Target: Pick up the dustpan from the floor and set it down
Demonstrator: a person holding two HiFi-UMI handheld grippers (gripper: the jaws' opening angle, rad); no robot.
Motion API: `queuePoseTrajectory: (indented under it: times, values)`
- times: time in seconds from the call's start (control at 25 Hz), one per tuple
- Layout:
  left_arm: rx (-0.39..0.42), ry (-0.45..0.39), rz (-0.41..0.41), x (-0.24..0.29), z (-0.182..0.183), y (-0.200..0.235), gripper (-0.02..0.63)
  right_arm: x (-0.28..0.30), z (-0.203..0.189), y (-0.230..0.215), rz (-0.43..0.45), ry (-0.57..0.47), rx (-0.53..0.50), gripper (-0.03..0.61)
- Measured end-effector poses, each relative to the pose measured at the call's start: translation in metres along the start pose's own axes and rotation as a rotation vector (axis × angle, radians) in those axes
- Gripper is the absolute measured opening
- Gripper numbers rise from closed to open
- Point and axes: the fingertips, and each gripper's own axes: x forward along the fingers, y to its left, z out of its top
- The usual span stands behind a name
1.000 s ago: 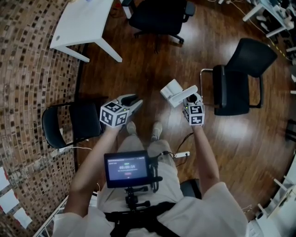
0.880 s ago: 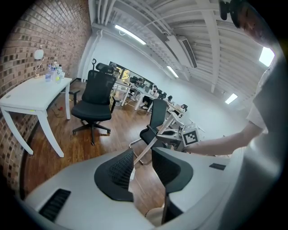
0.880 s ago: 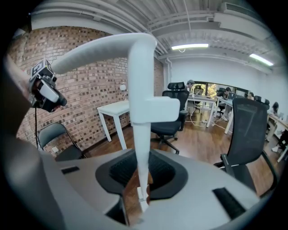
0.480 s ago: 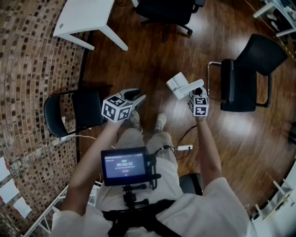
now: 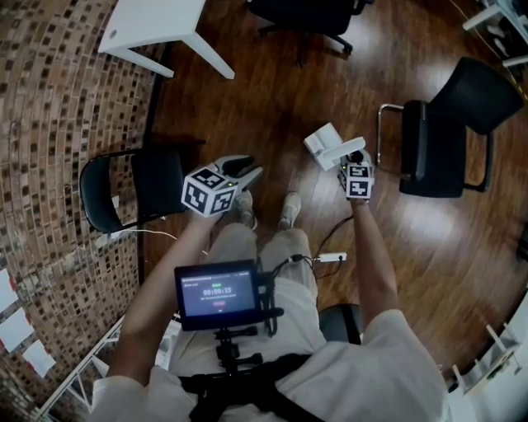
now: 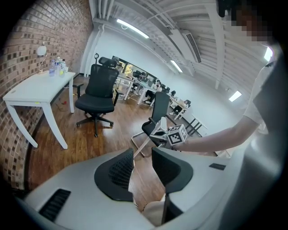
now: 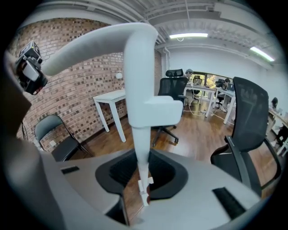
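Because the right tool (image 7: pixel 143 173) pinches only the thin handle (image 7: pixel 140 148), the dustpan (image 7: pixel 148 112), held above the floor (image 5: pixel 272 107), could twist or slip when lowered; the left tool (image 6: pixel 142 167) gapes empty.

The dustpan (image 7: pixel 145 85) is plain white, without any pattern. The left gripper (image 6: pixel 141 157) and the right gripper (image 7: pixel 143 169) both have pale grey shells and black ribbed pads. The marker cube (image 5: pixel 210 191) on each one shows black squares on white. The floor (image 5: pixel 272 99) is dark reddish-brown wood with a glossy shine. The brick wall (image 5: pixel 58 124) is a mix of brown, tan and darker bricks. The table (image 5: pixel 157 25) is white. The folding chair (image 5: pixel 132 198) is black. The chair on the right (image 5: pixel 429 148) is black with a silvery frame. The person wears a white shirt (image 5: pixel 355 387) and beige trousers (image 5: pixel 293 305).
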Motion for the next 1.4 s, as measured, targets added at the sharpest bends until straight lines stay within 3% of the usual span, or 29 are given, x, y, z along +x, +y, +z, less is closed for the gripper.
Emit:
queuePoseTrajectory:
  times: [0.4, 0.96, 1.4]
  values:
    - [-0.029, 0.006, 0.033, -0.008, -0.015, 0.006, 0.129, 0.024, -0.016, 0.008, 0.036, 0.023, -0.044, 0.107]
    - [-0.059, -0.007, 0.057, -0.017, -0.022, 0.014, 0.128, 0.046, -0.01, 0.04, 0.132, 0.056, -0.231, 0.107]
    - [-0.07, -0.007, 0.072, -0.018, -0.026, 0.015, 0.129, 0.056, -0.05, 0.056, 0.172, 0.154, -0.321, 0.107]
